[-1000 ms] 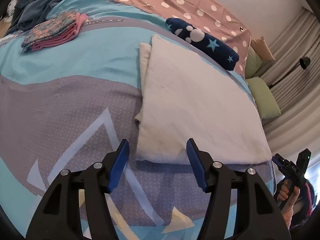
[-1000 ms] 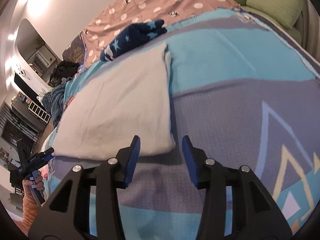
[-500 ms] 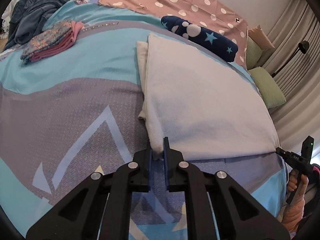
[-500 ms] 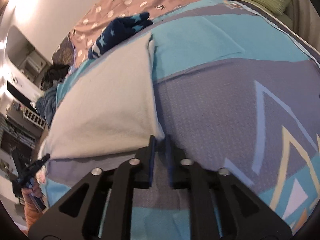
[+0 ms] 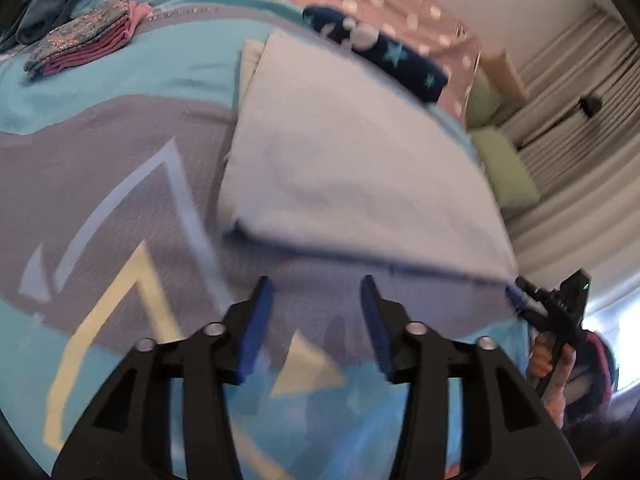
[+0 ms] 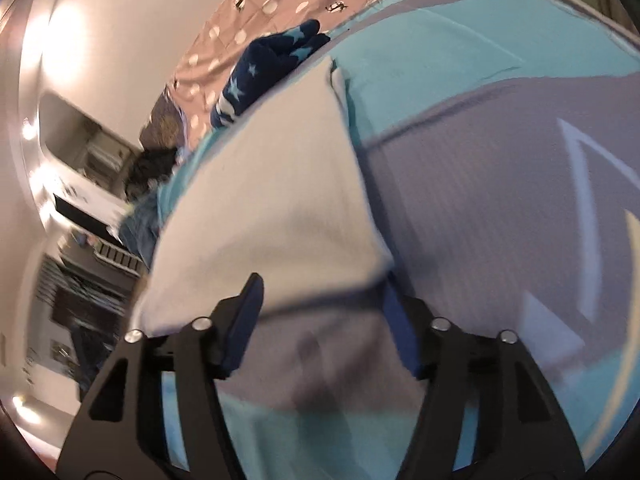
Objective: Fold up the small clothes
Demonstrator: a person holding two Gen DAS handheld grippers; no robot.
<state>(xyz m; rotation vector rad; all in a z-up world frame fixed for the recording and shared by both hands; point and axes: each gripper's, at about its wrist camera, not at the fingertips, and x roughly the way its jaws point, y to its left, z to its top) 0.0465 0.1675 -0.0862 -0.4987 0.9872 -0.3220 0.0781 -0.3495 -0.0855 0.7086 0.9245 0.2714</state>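
From my left wrist camera, my left gripper (image 5: 316,300) stands with its blue pads apart and nothing between them; its jaws have just been opening. The folded white cloth rectangle (image 5: 352,168) lies flat on the teal-and-grey patterned bedspread (image 5: 100,160), just ahead of the claw and a little to the right, its near edge running across the view and its long axis stretching away toward the navy star-print roll (image 5: 380,56). At the far right I see my right gripper (image 5: 516,296) at the cloth's other near corner (the frame is blurred, so contact is hard to judge). From my right wrist camera, the right gripper (image 6: 320,304) is also spread, its jaws just opened too; the cloth's near edge (image 6: 280,216) sits between the pads' tips, but they do not press it. I judge the right claw nearer to the cloth, with its corner straddled, while the left must reach forward and rightward before both can lift that near edge toward the far end.
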